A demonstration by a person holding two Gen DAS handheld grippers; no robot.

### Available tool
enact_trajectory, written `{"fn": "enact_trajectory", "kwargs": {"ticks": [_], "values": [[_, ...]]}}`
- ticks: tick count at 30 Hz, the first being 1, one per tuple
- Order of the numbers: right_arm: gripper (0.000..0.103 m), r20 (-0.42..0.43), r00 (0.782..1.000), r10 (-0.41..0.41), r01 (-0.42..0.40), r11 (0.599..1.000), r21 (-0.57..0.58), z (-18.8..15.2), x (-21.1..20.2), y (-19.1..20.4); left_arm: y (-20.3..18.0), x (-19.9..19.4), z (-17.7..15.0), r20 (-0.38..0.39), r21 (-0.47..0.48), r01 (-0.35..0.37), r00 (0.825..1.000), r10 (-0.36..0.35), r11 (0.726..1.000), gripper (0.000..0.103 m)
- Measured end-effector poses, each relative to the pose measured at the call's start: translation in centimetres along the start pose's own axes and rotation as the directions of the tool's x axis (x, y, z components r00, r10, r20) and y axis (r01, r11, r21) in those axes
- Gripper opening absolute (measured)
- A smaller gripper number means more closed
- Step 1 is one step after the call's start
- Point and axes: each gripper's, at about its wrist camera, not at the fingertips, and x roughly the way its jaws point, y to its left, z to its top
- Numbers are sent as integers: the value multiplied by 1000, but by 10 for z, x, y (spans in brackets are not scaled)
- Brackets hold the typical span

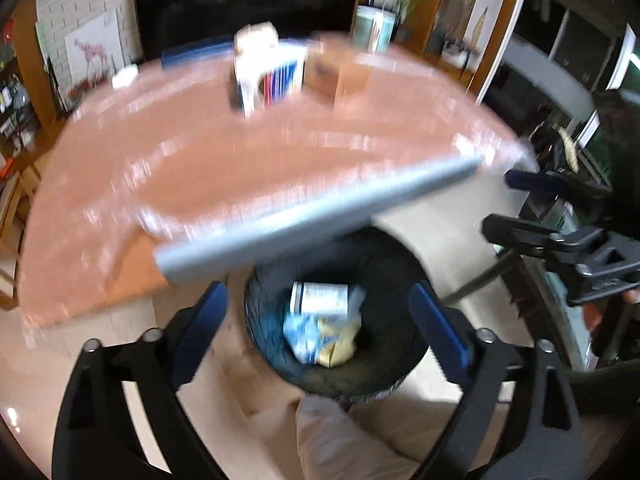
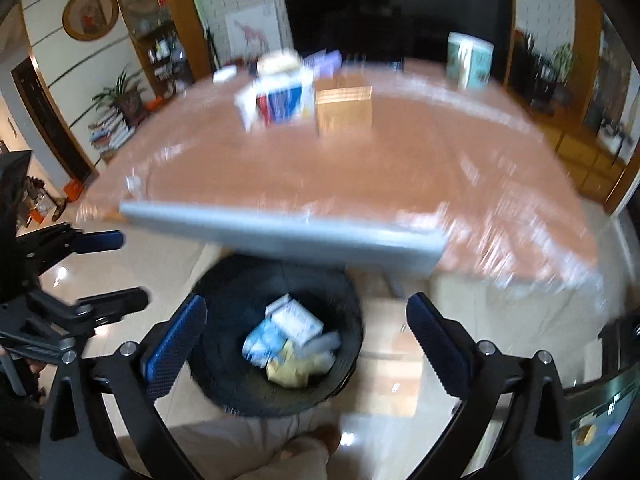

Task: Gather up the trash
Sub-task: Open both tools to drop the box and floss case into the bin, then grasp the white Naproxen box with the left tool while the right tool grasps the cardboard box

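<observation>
Both views motion-blurred; no label or writing legible anywhere. Left tool (image 1: 320, 320) spread wide, grasping nothing, above the black bin (image 1: 340, 376) on the floor. Right tool (image 2: 306, 328) likewise released, empty, over the same bin (image 2: 224, 376). Inside, trash (image 1: 322, 326): white carton, blue-white wrapper, yellow crumpled piece. Beyond, on the surface (image 1: 200, 168): striped box (image 1: 276, 72) beside a brown box (image 1: 340, 76), grey bar (image 1: 320, 216) along the near edge.
</observation>
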Motion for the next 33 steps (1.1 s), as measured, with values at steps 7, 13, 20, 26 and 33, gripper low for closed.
{"fn": "enact_trajectory", "kwargs": {"ticks": [7, 13, 20, 26, 33], "values": [[99, 53, 998, -43, 44, 999, -14, 54, 19, -4, 30, 5, 53, 94, 14, -91, 991, 90, 996, 99], [99, 35, 995, -93, 93, 996, 5, 91, 55, -8, 56, 32, 85, 101, 33, -125, 987, 121, 992, 99], [99, 7, 995, -103, 103, 992, 77, 118, 96, -21, 67, 70, 117, 81, 143, -112, 992, 101, 983, 99], [99, -18, 998, -64, 65, 990, 124, 137, 124, -35, 64, 99, 140, 70, 242, -128, 991, 114, 962, 99], [99, -49, 999, -17, 23, 992, 125, 153, 145, -45, 68, 122, 164, 55, 253, -105, 994, 95, 962, 99]]}}
